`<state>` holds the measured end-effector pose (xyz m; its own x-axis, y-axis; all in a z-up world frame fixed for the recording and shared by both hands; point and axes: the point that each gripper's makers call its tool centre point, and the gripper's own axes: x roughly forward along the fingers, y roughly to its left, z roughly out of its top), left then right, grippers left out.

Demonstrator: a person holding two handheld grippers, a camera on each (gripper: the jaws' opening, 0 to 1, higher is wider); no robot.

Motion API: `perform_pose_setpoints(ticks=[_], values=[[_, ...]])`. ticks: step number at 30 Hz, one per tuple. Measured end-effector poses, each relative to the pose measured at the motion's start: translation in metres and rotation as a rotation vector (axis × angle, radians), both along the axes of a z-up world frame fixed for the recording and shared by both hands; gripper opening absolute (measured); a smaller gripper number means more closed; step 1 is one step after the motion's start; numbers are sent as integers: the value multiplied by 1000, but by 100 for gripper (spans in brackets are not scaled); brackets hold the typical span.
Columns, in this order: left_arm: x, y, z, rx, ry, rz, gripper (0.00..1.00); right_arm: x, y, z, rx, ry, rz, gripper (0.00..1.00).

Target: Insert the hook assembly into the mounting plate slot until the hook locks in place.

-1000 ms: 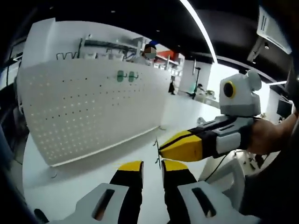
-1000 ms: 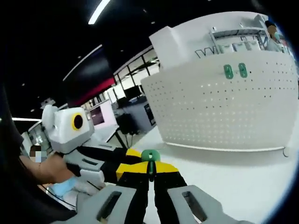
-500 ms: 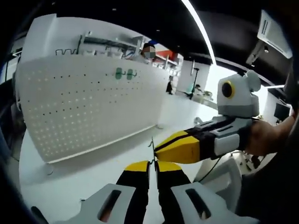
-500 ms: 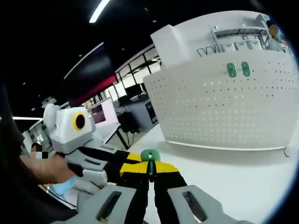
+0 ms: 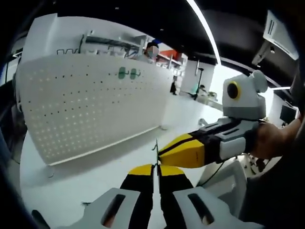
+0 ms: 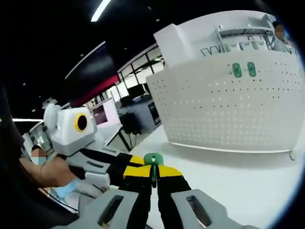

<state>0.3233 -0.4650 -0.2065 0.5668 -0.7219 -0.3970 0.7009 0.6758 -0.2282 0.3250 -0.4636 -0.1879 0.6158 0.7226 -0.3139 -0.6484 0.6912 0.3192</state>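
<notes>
The right hand-held gripper pinches the green hook assembly at 6 o'clock; the left hand-held gripper clamps its thin wire. The pegboard stands at 2 o'clock on the tabletop.

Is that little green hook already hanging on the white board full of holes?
No, the green hook is clamped in the right gripper, apart from the pegboard.

most of the green hook buried between the right claw tips
</notes>
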Motion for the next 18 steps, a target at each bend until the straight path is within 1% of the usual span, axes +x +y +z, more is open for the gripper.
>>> perform_pose_setpoints(ticks=[3, 5, 7, 9, 10, 15, 18], values=[[2, 1, 0, -27, 22, 9, 2, 1, 0, 1, -8, -13, 2, 1], [2, 1, 0, -46, 42, 16, 2, 1, 1, 3, -23, -33, 6, 1], [2, 1, 0, -55, 55, 20, 2, 1, 2, 5, -30, -45, 7, 3], [3, 1, 1, -56, 47, 23, 2, 2, 2, 8, -31, -60, 5, 6], [3, 2, 2, -60, 53, 24, 2, 2, 2, 9, -30, -64, 5, 7], [7, 5, 4, -83, 57, 40, 2, 0, 3, 14, -40, -81, 13, 7], [8, 8, 4, -80, 56, 51, 2, -1, 0, 21, -52, -116, 5, 7]])
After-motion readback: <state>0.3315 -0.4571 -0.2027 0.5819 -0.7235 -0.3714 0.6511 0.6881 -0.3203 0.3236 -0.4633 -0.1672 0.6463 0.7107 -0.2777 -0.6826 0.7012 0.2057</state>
